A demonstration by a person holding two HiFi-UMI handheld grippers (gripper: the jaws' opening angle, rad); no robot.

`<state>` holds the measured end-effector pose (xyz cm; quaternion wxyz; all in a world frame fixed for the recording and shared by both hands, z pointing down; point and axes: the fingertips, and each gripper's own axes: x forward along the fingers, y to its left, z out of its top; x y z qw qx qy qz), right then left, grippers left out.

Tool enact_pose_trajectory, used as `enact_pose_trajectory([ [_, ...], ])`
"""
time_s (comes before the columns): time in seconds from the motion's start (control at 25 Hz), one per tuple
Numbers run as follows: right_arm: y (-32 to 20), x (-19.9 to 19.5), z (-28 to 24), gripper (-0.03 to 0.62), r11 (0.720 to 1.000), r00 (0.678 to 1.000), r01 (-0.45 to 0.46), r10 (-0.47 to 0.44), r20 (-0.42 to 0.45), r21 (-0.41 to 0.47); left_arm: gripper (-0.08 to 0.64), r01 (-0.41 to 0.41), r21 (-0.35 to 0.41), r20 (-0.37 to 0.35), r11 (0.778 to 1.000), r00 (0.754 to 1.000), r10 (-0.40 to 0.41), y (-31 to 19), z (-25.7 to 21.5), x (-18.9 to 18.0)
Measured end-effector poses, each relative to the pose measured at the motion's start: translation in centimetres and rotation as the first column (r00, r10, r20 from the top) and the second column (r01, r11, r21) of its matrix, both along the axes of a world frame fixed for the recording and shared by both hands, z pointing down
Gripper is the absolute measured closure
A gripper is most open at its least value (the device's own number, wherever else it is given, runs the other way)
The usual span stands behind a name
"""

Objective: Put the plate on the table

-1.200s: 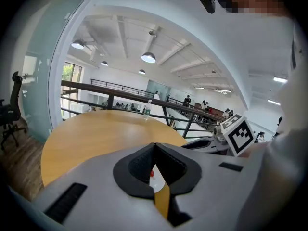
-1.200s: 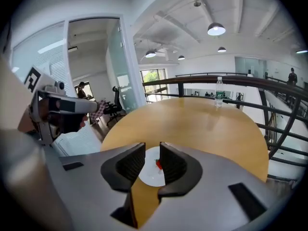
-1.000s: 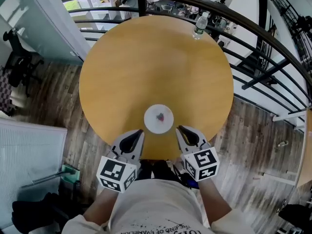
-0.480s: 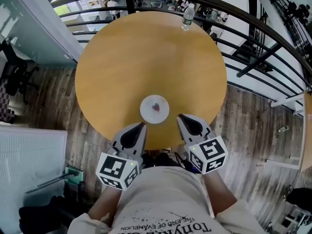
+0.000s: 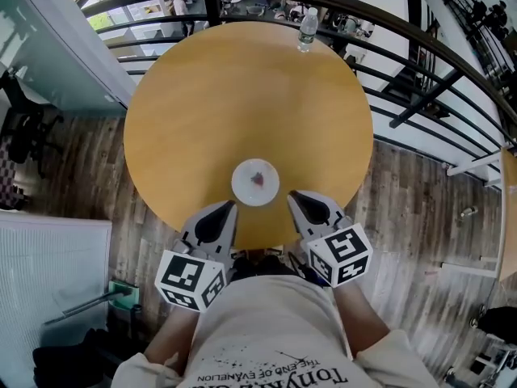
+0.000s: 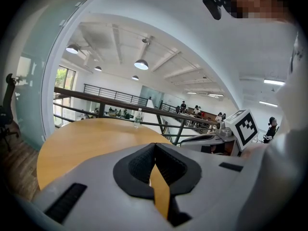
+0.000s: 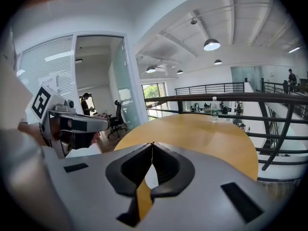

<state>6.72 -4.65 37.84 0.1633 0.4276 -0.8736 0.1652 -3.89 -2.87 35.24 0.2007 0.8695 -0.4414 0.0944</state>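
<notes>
My left gripper [image 5: 226, 210] is closed on nothing (its cube bears a square black marker, no lettering). Just ahead, the white plate [image 5: 255, 182], a reddish spot at its centre, lies on the round table [image 5: 242, 95]. My right gripper [image 5: 297, 199] is closed, empty. The far bottle [image 5: 306, 27] has an unreadable label.

I'm looking down on a round wooden table [image 5: 242, 95] standing on a grey plank floor [image 5: 412, 208]. A black railing [image 7: 269, 96] is curving round its far side. A glass partition [image 5: 56, 55] and a black office chair [image 5: 28, 124] are sitting at left. Pendant lamps [image 7: 211, 44] are glowing under a white ceiling.
</notes>
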Motion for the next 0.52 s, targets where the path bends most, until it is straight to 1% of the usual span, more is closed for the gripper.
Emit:
enact_pose_trajectory([
  [0.24,0.08,-0.53,-0.20,0.565,1.000,1.000,0.009,-0.010,-0.010,-0.002,0.537,-0.006,-0.007,0.000,1.000,1.000,0.006,0.11,-0.02,-0.24],
  [0.52,0.81,-0.44,0.29,0.565,1.000,1.000,-0.007,0.007,-0.008,-0.016,0.537,-0.013,-0.015,0.004,1.000,1.000,0.013,0.59,0.23,-0.57],
])
